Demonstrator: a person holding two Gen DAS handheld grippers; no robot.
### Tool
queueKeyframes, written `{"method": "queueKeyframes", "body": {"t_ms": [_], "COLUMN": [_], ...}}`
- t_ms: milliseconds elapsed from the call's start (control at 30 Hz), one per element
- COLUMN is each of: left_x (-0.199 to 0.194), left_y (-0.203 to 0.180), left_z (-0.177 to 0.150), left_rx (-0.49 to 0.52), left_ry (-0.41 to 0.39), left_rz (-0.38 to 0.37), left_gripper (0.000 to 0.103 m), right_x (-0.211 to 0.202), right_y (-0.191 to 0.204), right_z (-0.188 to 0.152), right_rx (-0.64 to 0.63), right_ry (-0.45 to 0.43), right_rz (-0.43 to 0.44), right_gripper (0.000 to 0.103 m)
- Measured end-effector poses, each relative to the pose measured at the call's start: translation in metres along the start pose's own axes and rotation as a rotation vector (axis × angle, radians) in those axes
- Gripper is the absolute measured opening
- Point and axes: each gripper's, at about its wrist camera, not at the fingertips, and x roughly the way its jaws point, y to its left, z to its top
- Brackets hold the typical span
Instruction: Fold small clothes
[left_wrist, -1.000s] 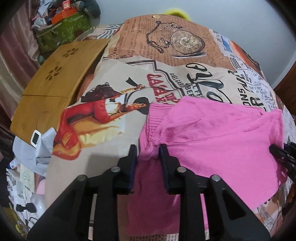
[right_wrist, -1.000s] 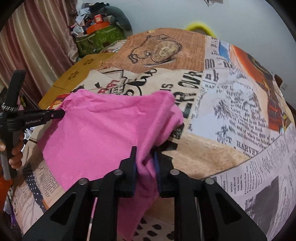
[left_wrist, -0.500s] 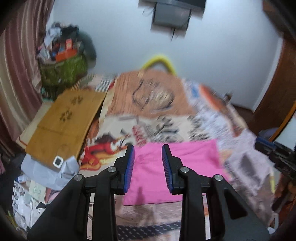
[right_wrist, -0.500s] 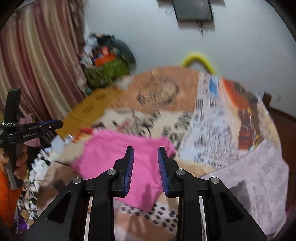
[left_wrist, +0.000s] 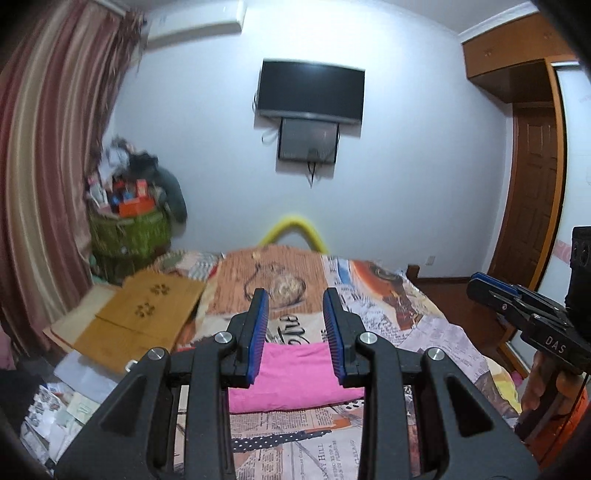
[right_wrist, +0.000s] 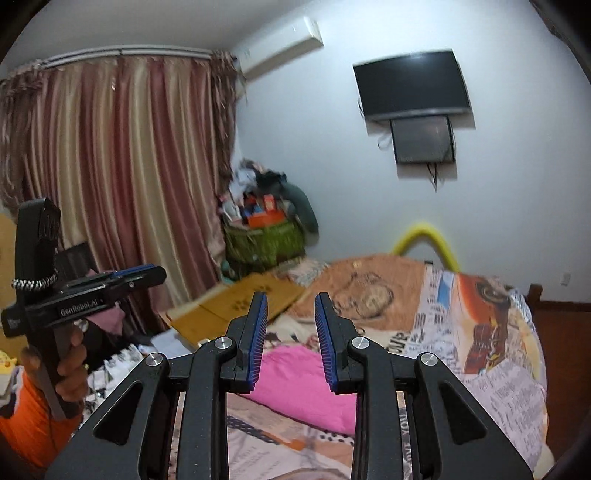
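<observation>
A pink garment lies folded in a flat rectangle on the patterned bedspread; the right wrist view shows the same garment below the fingers. My left gripper hangs well above it, open, with nothing between its blue pads. My right gripper is also open and empty, high over the garment. Each gripper shows in the other's view: the right gripper at the right edge, the left gripper at the left, each held by a hand.
A wooden folding board lies on the bed's left side, with a cluttered green basket behind it. A striped curtain hangs at left. A wall television and a yellow hoop are ahead, a wooden door at right.
Both grippers let go of the pink garment, rose away from the bed and tipped up toward the wall. The garment now lies folded flat on the bedspread.
</observation>
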Motion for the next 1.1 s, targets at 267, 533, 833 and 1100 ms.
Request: {"method": "queueKeyframes", "body": {"t_ms": [267, 533, 833, 1100], "left_x": [-0.056, -0.071, -0.069, -0.069], "left_y": [-0.021, -0.024, -0.026, -0.026], "left_z": [-0.015, -0.022, -0.026, -0.027], "left_rx": [0.012, 0.004, 0.011, 0.01], "left_ry": [-0.091, -0.111, -0.118, -0.119], "left_rz": [0.042, 0.061, 0.073, 0.071], "left_gripper": [0.057, 0.094, 0.103, 0.103], "right_x": [-0.033, -0.039, -0.045, -0.05], "right_y": [0.023, 0.022, 0.026, 0.026], "right_z": [-0.012, -0.012, -0.015, -0.019], "right_rx": [-0.019, -0.021, -0.039, -0.045], "right_ry": [-0.068, -0.098, -0.105, -0.102], "right_rz": [-0.024, -0.095, -0.147, -0.153], "right_gripper": [0.033, 0.081, 0.102, 0.102]}}
